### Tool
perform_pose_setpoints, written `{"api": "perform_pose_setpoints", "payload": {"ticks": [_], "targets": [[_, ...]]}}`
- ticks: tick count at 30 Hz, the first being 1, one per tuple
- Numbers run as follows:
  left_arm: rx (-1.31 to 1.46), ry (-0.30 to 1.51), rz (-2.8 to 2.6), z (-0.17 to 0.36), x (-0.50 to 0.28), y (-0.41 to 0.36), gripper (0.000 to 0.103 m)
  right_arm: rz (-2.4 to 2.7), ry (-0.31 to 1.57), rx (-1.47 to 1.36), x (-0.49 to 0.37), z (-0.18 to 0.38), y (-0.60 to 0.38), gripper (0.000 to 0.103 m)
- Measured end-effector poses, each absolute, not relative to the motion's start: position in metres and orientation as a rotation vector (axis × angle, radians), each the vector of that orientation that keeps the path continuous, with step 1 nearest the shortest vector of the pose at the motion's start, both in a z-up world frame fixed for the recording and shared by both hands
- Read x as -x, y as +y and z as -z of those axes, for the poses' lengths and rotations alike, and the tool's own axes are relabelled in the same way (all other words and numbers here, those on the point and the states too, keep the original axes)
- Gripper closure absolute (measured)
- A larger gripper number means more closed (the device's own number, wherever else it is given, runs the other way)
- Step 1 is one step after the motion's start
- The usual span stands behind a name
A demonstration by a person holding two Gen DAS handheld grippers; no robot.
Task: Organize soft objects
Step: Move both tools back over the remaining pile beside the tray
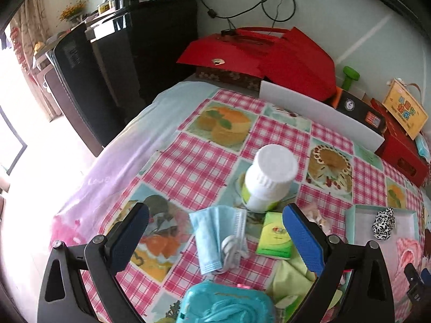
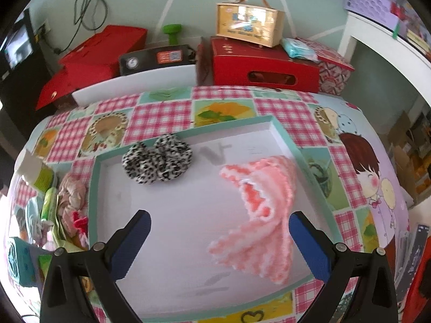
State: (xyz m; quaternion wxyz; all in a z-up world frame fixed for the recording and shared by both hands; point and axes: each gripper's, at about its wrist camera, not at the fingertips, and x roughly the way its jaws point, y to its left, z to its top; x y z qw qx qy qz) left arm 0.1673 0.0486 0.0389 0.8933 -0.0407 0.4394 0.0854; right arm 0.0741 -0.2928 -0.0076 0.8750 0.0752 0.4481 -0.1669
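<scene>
My left gripper [image 1: 215, 237] is open above a folded blue face mask [image 1: 215, 237] that lies between its fingers on the checked tablecloth. My right gripper [image 2: 219, 242] is open and empty over a shallow teal-rimmed tray [image 2: 282, 132]. In the tray lie a pink knitted piece [image 2: 264, 215], close to the right finger, and a leopard-print scrunchie [image 2: 157, 161] at the back left. The tray [image 1: 353, 215] and scrunchie [image 1: 383, 223] also show at the right of the left wrist view.
A white bottle [image 1: 266, 177] stands behind the mask, a green tissue pack [image 1: 274, 237] to its right, a teal case [image 1: 226, 304] in front. Beige and red soft items [image 2: 71, 204] lie left of the tray. Red boxes [image 2: 264, 64] and a white board [image 1: 320, 113] line the table's back.
</scene>
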Motion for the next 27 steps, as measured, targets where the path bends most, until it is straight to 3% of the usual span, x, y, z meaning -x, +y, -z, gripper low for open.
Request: {"api": "perform_pose_setpoints", "payload": {"ticks": [27], "targets": [[0.21,1.063,-0.148,0.007,-0.182,0.103,0.004,-0.093,0.882,-0.083,-0.11,0.025,-0.152,0.0]]}}
